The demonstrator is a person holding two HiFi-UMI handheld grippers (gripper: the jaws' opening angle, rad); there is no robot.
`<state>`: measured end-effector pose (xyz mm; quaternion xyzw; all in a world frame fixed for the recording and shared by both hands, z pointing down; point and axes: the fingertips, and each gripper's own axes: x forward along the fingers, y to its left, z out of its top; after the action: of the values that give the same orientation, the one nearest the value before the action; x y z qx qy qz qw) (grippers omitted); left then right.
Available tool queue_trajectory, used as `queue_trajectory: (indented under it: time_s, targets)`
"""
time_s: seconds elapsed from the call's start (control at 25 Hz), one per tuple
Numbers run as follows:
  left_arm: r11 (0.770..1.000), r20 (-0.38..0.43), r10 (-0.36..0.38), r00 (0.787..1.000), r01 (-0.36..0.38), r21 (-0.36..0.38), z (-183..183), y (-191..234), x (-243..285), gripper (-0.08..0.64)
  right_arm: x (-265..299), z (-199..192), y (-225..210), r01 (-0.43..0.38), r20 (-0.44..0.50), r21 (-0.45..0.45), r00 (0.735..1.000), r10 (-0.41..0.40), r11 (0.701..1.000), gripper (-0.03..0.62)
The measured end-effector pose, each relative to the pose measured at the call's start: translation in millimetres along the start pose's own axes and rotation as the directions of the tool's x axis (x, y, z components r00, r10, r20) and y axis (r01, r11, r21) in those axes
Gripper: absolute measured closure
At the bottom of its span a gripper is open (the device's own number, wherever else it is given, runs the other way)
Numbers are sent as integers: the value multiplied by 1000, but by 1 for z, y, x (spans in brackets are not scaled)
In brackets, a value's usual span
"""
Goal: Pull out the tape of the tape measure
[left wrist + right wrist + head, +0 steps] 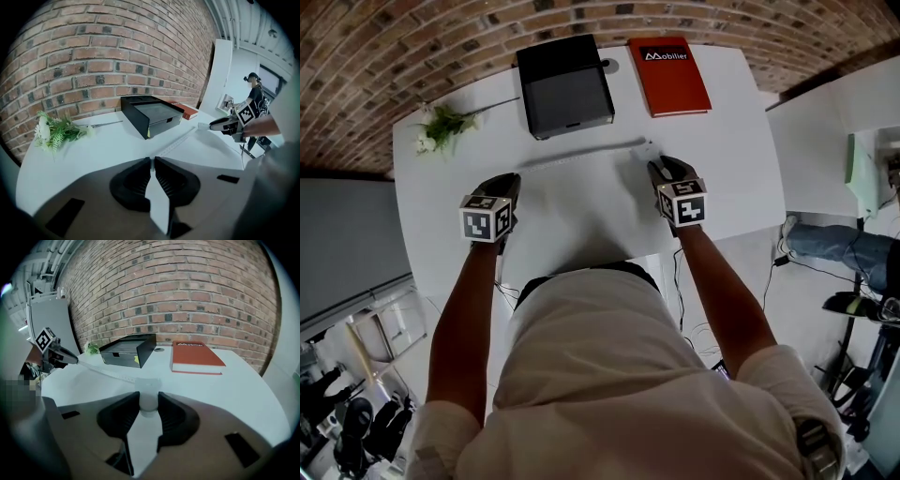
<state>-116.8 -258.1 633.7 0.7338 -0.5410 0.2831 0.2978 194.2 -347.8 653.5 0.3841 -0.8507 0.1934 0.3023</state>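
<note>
right gripper [149, 395]: clenched on the tape measure case [147, 402], with a pad pressed to each side.
case: small, white and rounded, with a smooth plastic look. It is held low over the right part of the surface [581, 220]; whether it touches, I cannot tell.
tape [586, 155]: a narrow pale strip with fine marks along it, drawn out in one straight line from the case to the left gripper, close over the surface.
left gripper [153, 161]: jaws nearly together, pinching the thin free end of the tape.
gripper build: dark ribbed pads, grey-brown bodies, and a marker cube on each.
surface: white, matte and plain.
box [565, 84]: black, rectangular, sharp-edged and matte, sitting beyond the tape's middle.
book [668, 75]: red and flat with white lettering on the cover, just right of the box.
flowers [441, 127]: a green sprig with white blooms, its long stem lying flat at the far left.
wall [187, 296]: rough red-brown brick with pale mortar.
</note>
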Motion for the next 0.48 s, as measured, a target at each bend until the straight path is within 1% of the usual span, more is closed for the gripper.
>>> queue_trajectory:
  time_s: [0.16,0.48]
  targets:
    - [1000,-34,12,999,-12,3,-11,3,11,532,7,-4,0,5,-1,-3,1000,-5,1000,462]
    - [999,-69,36,997,-35,9,-23,5,25,532,12,-15,0,25,-3,11,1000,-25,1000,462]
